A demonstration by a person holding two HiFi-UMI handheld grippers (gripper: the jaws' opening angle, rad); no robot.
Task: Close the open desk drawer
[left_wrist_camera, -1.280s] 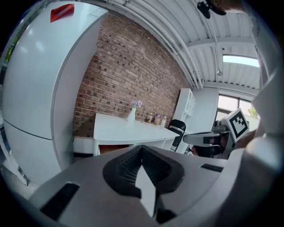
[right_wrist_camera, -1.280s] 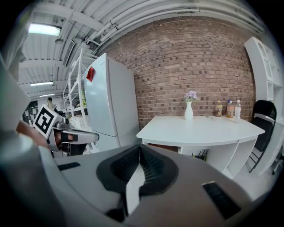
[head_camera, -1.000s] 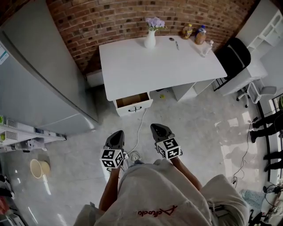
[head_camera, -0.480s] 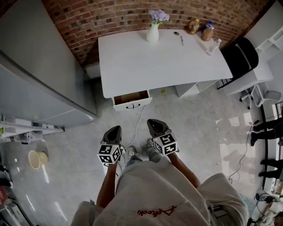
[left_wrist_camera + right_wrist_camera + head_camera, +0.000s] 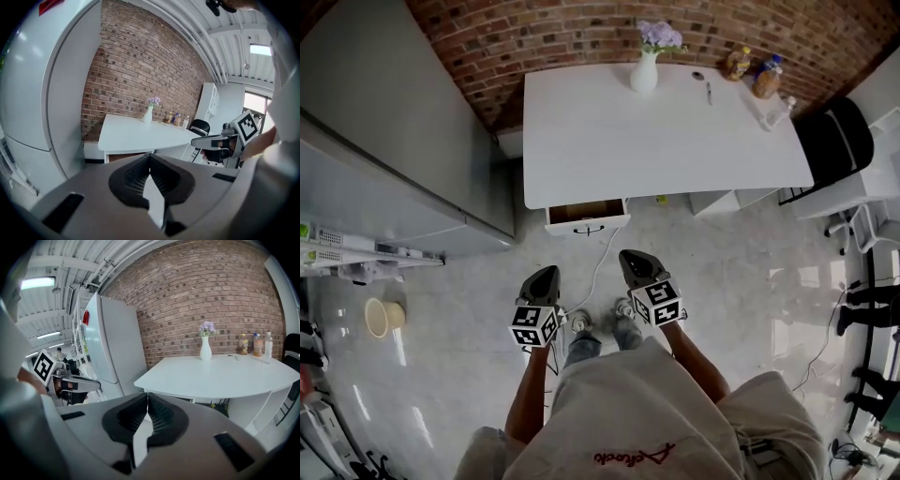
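The white desk (image 5: 666, 141) stands against a brick wall, and its left drawer (image 5: 586, 217) is pulled open, showing a brown inside and a dark handle on its white front. My left gripper (image 5: 543, 277) is shut and empty, a short way in front of the drawer and slightly left of it. My right gripper (image 5: 634, 262) is also shut and empty, level with the left one and just right of the drawer. In the left gripper view the desk (image 5: 136, 133) lies ahead beyond the jaws. The right gripper view shows the desk (image 5: 220, 373) ahead to the right.
A large grey refrigerator (image 5: 384, 141) stands left of the desk. On the desk's far edge are a white vase with flowers (image 5: 646, 70) and bottles (image 5: 759, 75). A black chair (image 5: 839, 136) sits at the right. A cable (image 5: 600, 267) trails over the floor below the drawer.
The desk and open drawer have drawn nearer as the person walked toward them; both shut grippers moved forward together.
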